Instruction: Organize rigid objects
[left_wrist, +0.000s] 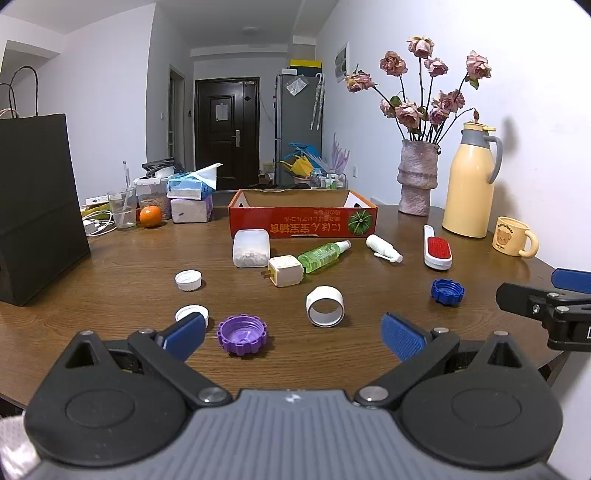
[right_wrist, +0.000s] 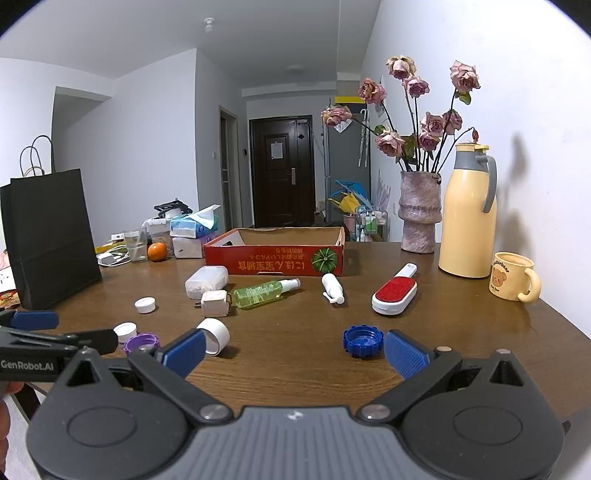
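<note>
My left gripper (left_wrist: 293, 338) is open and empty above the table's near edge. A purple cap (left_wrist: 242, 334) lies between its fingers, a white ring (left_wrist: 325, 305) just beyond. My right gripper (right_wrist: 293, 352) is open and empty; a blue cap (right_wrist: 362, 340) lies by its right finger. On the table lie two white caps (left_wrist: 189, 280), a white plug (left_wrist: 285, 270), a green spray bottle (left_wrist: 322, 254), a white container (left_wrist: 251, 247), a small white bottle (left_wrist: 384, 248) and a red lint brush (left_wrist: 437, 250). A red cardboard box (left_wrist: 303, 218) stands open behind them.
A black paper bag (left_wrist: 37, 206) stands at the left. A vase of roses (left_wrist: 417, 177), a yellow thermos (left_wrist: 471, 181) and a bear mug (left_wrist: 513, 236) stand at the back right. A glass, an orange (left_wrist: 150, 216) and tissue packs sit at the back left.
</note>
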